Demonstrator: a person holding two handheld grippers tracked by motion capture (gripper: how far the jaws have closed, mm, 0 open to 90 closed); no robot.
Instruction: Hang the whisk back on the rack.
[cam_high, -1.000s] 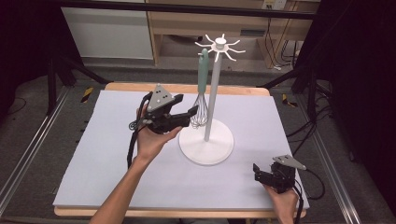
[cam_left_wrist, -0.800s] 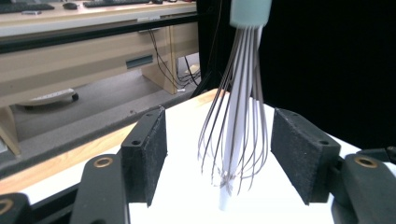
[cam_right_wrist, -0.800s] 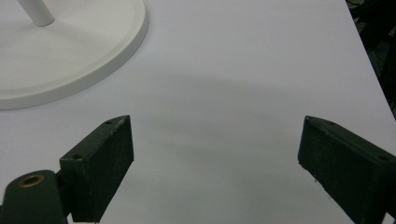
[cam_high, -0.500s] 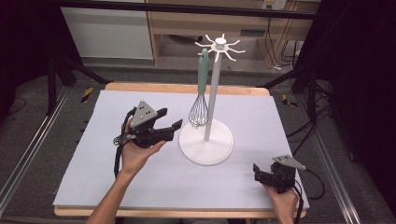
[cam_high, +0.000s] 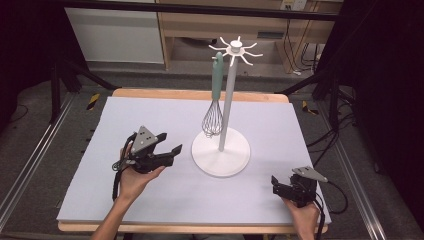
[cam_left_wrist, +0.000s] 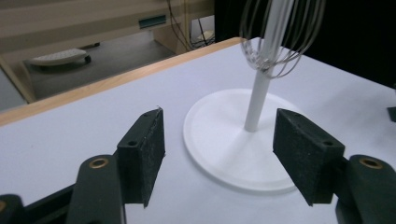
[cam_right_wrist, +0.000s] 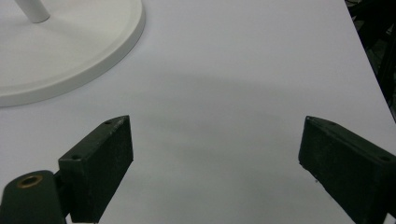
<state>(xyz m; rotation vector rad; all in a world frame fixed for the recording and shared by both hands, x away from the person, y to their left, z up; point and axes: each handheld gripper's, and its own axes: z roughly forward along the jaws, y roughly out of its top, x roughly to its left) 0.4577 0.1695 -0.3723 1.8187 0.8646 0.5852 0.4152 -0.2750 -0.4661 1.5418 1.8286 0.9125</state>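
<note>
Both hand-held grippers hover open over lavender mat (cam_high: 150, 210) on wooden table (cam_high: 200, 94).

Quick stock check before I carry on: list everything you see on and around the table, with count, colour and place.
whisk: one, green handle, wire head, hanging from a stand hook
stand: one, white, table centre, round base
table: one, pale grey top, wooden edge
shelf unit: one, light wood, behind the table
left gripper: one, black, open, empty, left of the base
right gripper: one, black, open, empty, near right corner
</note>
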